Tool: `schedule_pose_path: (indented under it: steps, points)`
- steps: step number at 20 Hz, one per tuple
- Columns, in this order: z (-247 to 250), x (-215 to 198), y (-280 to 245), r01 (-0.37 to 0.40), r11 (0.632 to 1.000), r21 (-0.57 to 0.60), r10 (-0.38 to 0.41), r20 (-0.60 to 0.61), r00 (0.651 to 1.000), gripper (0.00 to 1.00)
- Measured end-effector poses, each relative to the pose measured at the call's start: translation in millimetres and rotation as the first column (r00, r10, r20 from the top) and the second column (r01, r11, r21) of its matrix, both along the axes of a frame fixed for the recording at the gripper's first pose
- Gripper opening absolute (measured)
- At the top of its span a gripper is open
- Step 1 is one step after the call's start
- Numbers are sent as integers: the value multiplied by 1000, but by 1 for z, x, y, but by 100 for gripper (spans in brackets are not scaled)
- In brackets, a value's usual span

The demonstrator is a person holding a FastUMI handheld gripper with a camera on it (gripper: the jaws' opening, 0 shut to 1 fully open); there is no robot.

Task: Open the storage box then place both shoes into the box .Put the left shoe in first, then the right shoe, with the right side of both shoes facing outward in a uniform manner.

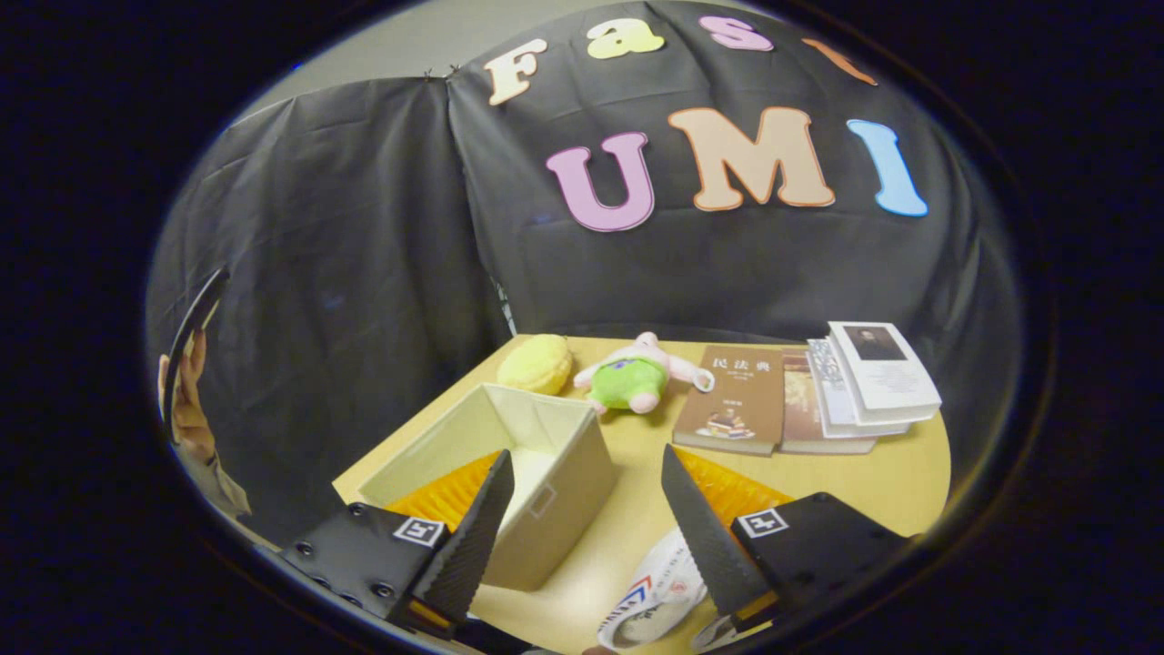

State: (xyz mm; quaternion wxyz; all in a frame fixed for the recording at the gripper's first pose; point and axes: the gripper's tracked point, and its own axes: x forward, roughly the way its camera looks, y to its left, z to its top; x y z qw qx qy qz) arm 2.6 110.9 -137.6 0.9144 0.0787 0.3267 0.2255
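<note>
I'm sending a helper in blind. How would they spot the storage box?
On the wooden table, nearer than the plush toy and books, the storage box sits between the open gripper's fingers. It is the only open-topped beige fabric cube.

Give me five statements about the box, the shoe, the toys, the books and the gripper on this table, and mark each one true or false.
1. The beige fabric storage box stands open, with no shoe visible inside. True.
2. The gripper is shut on the white shoe. False: its fingers are spread wide and hold nothing.
3. The white shoe with red and blue markings lies on the wooden table, beside the box and near the right finger. True.
4. The pink plush toy in a green shirt sits inside the box. False: it lies on the table beyond the box, next to the yellow plush toy.
5. The brown book and the other books beside it lie stacked on top of the box. False: they lie on the table.
</note>
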Motion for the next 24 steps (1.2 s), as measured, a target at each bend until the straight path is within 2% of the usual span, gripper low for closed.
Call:
schedule_pose_path:
  steps: [5, 10, 18, 24]
  points:
    - [-37, -10, -35, 0, 998, -61, -3, -39, 999, 100]
    - [-84, -25, -62, -51, 991, -120, 37, -115, 993, 100]
    - [-154, -63, -80, -199, 964, -176, 146, -275, 950, 99]
    - [-189, -82, -91, -323, 912, -254, 217, -369, 904, 96]
